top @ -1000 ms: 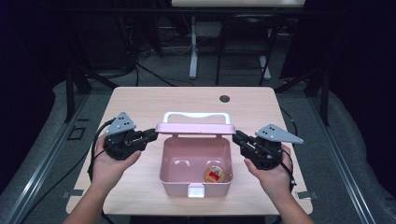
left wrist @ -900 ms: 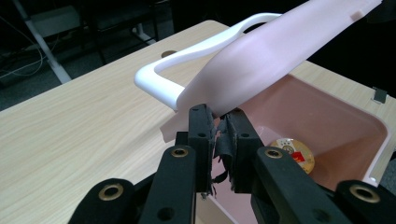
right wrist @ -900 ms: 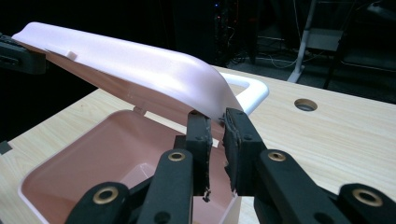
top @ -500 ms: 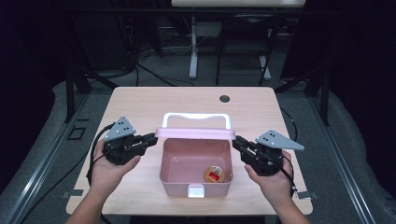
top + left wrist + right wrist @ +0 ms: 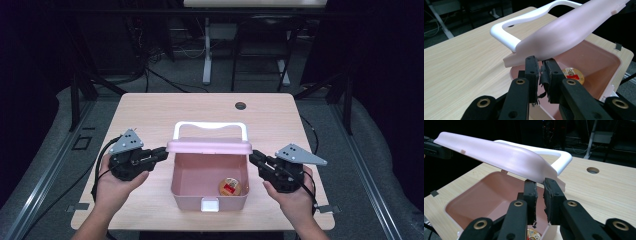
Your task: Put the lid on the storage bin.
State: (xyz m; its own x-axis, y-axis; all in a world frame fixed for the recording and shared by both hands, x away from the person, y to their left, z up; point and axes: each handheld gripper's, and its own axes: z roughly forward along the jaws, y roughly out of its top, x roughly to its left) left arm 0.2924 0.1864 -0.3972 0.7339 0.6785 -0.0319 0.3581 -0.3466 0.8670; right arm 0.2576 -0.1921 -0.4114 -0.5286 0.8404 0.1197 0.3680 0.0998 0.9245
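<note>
A pink box (image 5: 173,186) stands at the table's near middle, its pink lid (image 5: 210,146) half raised over it. The lid's white handle (image 5: 210,125) points to the far side. A small round tin (image 5: 230,187) with a red label lies inside, at the right. My left gripper (image 5: 162,151) is shut, its tips against the lid's left end. My right gripper (image 5: 253,156) is shut at the lid's right end. In the left gripper view the shut gripper (image 5: 541,61) meets the underside of the lid (image 5: 574,30). The right gripper view has the gripper (image 5: 540,182) under the lid (image 5: 506,157).
The box has a white latch (image 5: 209,204) on its front wall. A round cable hole (image 5: 241,106) sits in the wooden table (image 5: 150,115) at the far side. Beyond the table are dark floor, cables and desk legs.
The lid has tilted forward and down over the box. Both grippers have moved toward the person with it, staying at its ends.
</note>
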